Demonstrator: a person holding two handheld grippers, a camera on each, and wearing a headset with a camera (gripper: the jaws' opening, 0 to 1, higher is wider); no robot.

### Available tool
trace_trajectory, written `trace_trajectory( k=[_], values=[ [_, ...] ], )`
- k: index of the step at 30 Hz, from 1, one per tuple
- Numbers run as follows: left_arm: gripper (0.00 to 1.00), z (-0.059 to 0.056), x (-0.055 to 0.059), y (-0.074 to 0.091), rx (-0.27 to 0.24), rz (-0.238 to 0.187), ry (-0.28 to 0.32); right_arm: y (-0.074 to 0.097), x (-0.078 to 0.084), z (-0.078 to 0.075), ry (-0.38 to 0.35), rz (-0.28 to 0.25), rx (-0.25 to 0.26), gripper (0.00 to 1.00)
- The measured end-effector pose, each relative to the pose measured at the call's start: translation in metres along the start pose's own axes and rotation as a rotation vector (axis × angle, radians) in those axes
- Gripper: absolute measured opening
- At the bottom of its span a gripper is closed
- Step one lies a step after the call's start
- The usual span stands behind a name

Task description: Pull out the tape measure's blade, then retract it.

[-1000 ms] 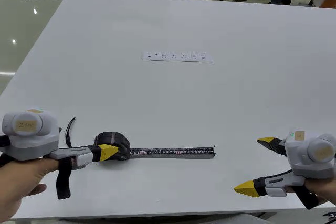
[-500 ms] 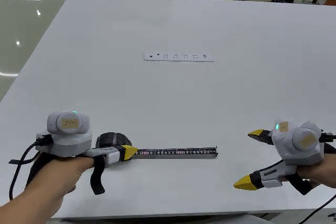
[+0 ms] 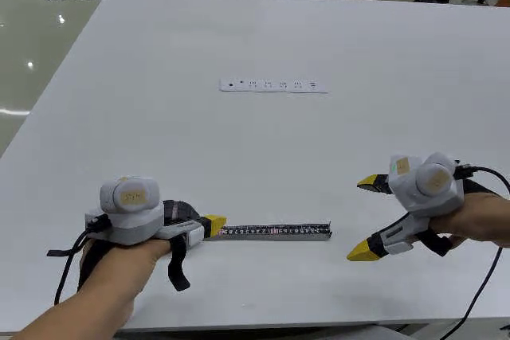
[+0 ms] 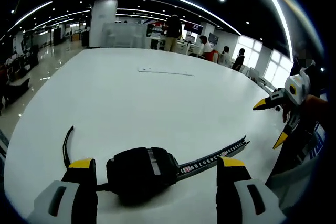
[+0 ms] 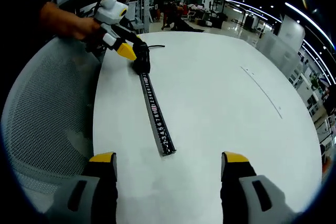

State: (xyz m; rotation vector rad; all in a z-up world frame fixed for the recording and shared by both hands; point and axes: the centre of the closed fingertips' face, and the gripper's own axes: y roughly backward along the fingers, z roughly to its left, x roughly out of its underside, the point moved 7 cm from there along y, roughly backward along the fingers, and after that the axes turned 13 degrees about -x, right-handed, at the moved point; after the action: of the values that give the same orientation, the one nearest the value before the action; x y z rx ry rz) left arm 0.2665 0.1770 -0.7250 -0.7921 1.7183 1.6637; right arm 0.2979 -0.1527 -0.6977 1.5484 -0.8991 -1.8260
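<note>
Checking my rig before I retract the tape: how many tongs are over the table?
2. The left tongs sit open at the near left, jaws flanking the tape measure case. The right tongs hover open at the near right, apart from the blade.

tape measure [image 4: 137,174] on table [image 3: 358,37] | blade [image 3: 275,232] extends right of it | left gripper [image 4: 155,162] straddles it | right gripper [image 3: 364,219] farther right | power strip [image 3: 273,85] behind
</note>
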Motion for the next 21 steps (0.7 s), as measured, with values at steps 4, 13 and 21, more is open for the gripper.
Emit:
trace_trajectory(
  k=[4, 13, 21],
  values=[
    [0.89, 0.005, 0.002, -0.003, -0.031, -0.034, -0.073, -0.01, -0.005, -0.005, 0.018, 0.02, -0.031, 0.79],
    [0.86, -0.001, 0.006, -0.011, -0.004, -0.045, -0.031, -0.033, -0.004, -0.019, 0.052, 0.089, -0.105, 0.7],
    [0.85, 0.002, 0.004, -0.013, -0.017, -0.054, -0.04, -0.047, 0.004, -0.027, 0.064, 0.144, -0.125, 0.57]
  ],
)
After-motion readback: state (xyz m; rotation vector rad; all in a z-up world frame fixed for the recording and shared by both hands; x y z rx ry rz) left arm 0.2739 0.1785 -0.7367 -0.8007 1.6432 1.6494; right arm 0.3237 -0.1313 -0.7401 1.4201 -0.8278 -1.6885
